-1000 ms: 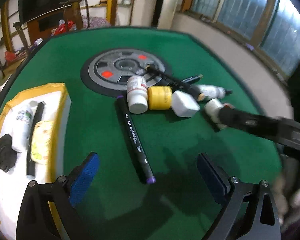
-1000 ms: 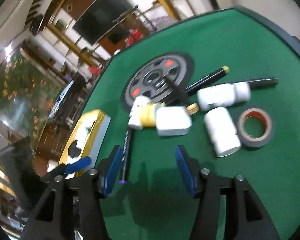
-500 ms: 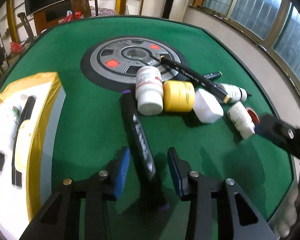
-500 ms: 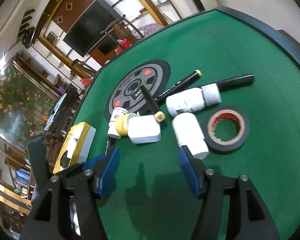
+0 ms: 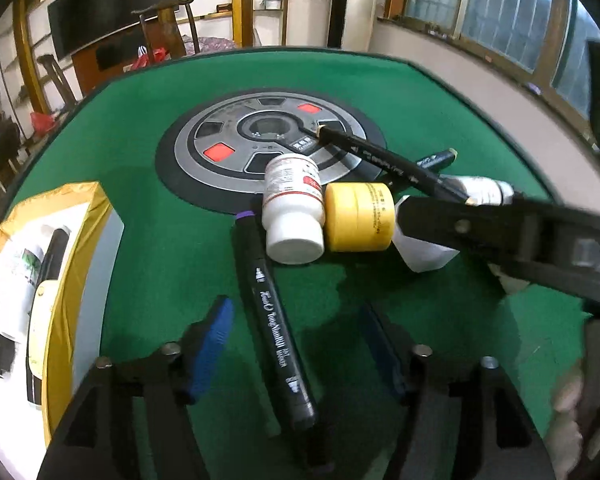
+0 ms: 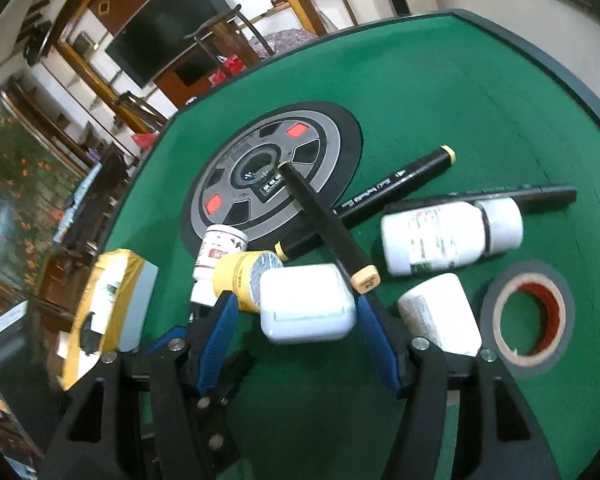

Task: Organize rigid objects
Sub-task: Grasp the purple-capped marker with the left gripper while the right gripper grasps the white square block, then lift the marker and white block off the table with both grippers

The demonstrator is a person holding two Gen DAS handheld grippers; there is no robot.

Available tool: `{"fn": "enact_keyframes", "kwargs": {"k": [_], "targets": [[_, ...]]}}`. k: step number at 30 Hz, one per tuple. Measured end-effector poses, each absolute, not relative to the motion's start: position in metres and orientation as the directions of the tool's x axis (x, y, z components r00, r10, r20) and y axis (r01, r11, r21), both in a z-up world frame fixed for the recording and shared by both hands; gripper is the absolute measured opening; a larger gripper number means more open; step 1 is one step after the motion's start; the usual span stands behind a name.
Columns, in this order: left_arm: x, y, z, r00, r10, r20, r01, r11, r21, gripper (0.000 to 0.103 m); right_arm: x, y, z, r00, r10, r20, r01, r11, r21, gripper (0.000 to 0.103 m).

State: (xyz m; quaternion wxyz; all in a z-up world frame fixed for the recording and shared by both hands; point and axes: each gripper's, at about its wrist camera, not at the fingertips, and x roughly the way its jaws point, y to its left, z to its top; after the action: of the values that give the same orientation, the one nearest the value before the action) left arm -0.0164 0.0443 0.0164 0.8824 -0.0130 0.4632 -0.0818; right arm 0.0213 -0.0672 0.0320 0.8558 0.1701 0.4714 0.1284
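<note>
A black marker with a purple end point(image 5: 274, 320) lies on the green table between the blue pads of my left gripper point(image 5: 298, 344). Its jaws are opening, with gaps on both sides of the marker. Beyond it lie a white bottle with a red label point(image 5: 292, 208) and a yellow tape roll point(image 5: 358, 216). My right gripper point(image 6: 298, 320) straddles a white rounded case point(image 6: 306, 308); its pads stand beside the case without visibly pressing it. One right finger point(image 5: 460, 222) crosses the left wrist view over that case.
A yellow-rimmed tray point(image 5: 80, 208) at the left holds a bottle, a pen and a dark object. Two white bottles point(image 6: 448, 240) point(image 6: 440, 316), a black tape roll point(image 6: 528, 316), two crossed markers point(image 6: 328, 220) and a pen point(image 6: 540, 194) lie near the grey disc point(image 6: 276, 176).
The left gripper dropped over the purple-ended marker, narrowed from wide open, then widened slightly. The right gripper widened a little and advanced until the white case sits between its pads.
</note>
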Motion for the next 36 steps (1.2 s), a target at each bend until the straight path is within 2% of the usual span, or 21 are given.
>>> {"fn": "enact_keyframes", "kwargs": {"k": [2,3,6,8,13,14,15,17,18,21,23,25,26,27,30,36], "targets": [[-0.017,0.059,0.019,0.54,-0.213,-0.814,0.114,0.977,-0.18,0.032,0.024,-0.063,0.031,0.528,0.333,-0.781,-0.05,0.93,0.363,0.061],[-0.018,0.066,0.02,0.528,-0.243,-0.814,0.105,0.97,-0.221,0.028,0.025,-0.062,0.031,0.53,0.322,-0.784,-0.047,0.935,0.352,0.061],[-0.024,0.067,0.02,0.537,-0.245,-0.807,0.107,0.969,-0.223,0.028,0.028,-0.06,0.03,0.531,0.297,-0.793,-0.057,0.947,0.316,0.061],[-0.028,0.068,0.02,0.528,-0.279,-0.802,0.119,0.959,-0.256,0.028,0.027,-0.058,0.028,0.512,0.307,-0.802,-0.074,0.946,0.315,0.05],[-0.038,0.075,0.025,0.534,-0.295,-0.792,0.106,0.953,-0.284,0.028,0.017,-0.063,0.028,0.487,0.354,-0.798,-0.095,0.93,0.355,0.049],[-0.035,0.075,0.024,0.534,-0.285,-0.796,0.106,0.957,-0.271,0.032,0.012,-0.065,0.029,0.487,0.357,-0.797,-0.099,0.929,0.356,0.049],[-0.035,0.074,0.023,0.534,-0.277,-0.799,0.104,0.959,-0.262,0.042,0.009,-0.066,0.029,0.488,0.361,-0.795,-0.102,0.928,0.359,0.049],[-0.032,0.068,0.021,0.529,-0.251,-0.811,0.102,0.967,-0.233,0.055,0.002,-0.07,0.028,0.483,0.381,-0.789,-0.101,0.919,0.381,0.049],[-0.03,0.064,0.02,0.528,-0.237,-0.815,0.107,0.971,-0.213,0.058,-0.002,-0.073,0.028,0.482,0.391,-0.784,-0.095,0.913,0.397,0.049],[-0.015,0.047,0.013,0.535,-0.167,-0.828,0.124,0.985,-0.119,0.06,-0.013,-0.083,0.028,0.495,0.404,-0.769,-0.084,0.904,0.42,0.049],[-0.008,0.029,0.011,0.559,-0.09,-0.824,0.148,0.989,-0.007,0.06,-0.019,-0.088,0.029,0.505,0.419,-0.755,-0.083,0.894,0.441,0.049],[-0.005,0.025,0.012,0.571,-0.099,-0.815,0.177,0.984,0.005,0.048,-0.023,-0.092,0.029,0.513,0.43,-0.743,-0.083,0.887,0.455,0.049],[-0.004,0.026,0.013,0.557,-0.121,-0.821,0.186,0.982,-0.019,0.03,-0.025,-0.093,0.029,0.519,0.431,-0.738,-0.084,0.885,0.458,0.049],[-0.005,0.029,0.014,0.548,-0.141,-0.824,0.19,0.981,-0.042,0.026,-0.026,-0.094,0.029,0.524,0.431,-0.734,-0.085,0.885,0.458,0.049],[-0.011,0.044,0.02,0.545,-0.187,-0.817,0.179,0.978,-0.105,0.018,-0.03,-0.095,0.031,0.537,0.444,-0.717,-0.096,0.877,0.471,0.049],[-0.032,0.059,0.039,0.577,-0.262,-0.774,0.193,0.964,-0.182,0.017,-0.036,-0.093,0.033,0.545,0.469,-0.694,-0.113,0.862,0.494,0.049]]}}
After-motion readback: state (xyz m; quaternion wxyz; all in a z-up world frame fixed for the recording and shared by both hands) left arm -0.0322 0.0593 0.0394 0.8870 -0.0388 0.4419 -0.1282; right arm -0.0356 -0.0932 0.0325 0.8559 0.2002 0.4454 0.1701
